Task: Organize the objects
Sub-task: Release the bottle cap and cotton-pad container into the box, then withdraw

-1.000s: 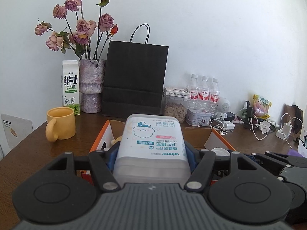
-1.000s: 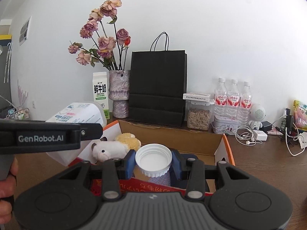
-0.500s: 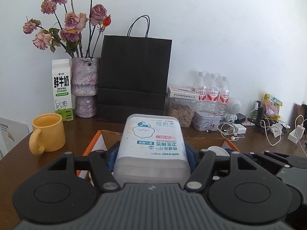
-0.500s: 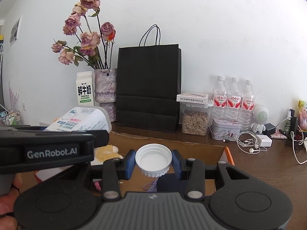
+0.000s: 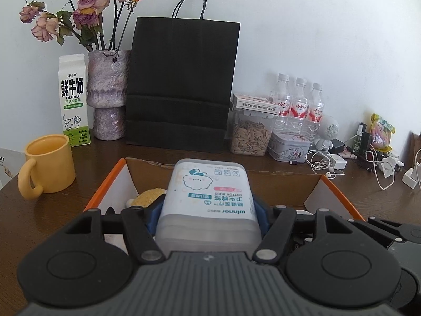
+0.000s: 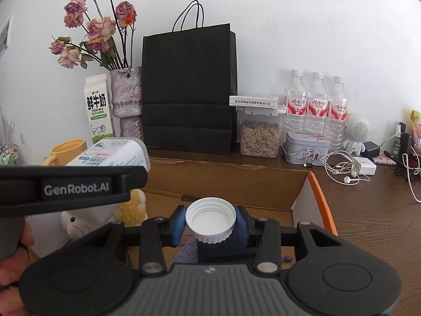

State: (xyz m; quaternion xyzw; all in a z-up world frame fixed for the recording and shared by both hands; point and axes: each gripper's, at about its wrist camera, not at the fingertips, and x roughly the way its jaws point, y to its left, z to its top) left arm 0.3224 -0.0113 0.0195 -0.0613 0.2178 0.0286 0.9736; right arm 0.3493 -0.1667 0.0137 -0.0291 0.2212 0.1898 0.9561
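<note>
My left gripper (image 5: 208, 208) is shut on a white cotton-bud box (image 5: 208, 192) and holds it above the open cardboard box (image 5: 279, 181) with orange edges. My right gripper (image 6: 210, 220) is shut on a white ribbed screw cap (image 6: 210, 218), held over the same cardboard box (image 6: 231, 181). In the right wrist view the left gripper with its cotton-bud box (image 6: 110, 155) is at the left. Inside the box lie a white and yellow plush toy (image 6: 131, 208) and a purple cloth pouch (image 6: 188, 250).
On the brown table stand a yellow mug (image 5: 48, 166), a milk carton (image 5: 73, 100), a vase of dried roses (image 5: 109, 92), a black paper bag (image 5: 181, 84), a seed jar (image 5: 250, 131), three water bottles (image 5: 297, 102), a tin (image 5: 288, 146) and cables (image 5: 323, 160).
Both grippers have moved forward and lower over the cardboard box, still holding the cotton-bud box and the cap. The back-wall items look nearer.
</note>
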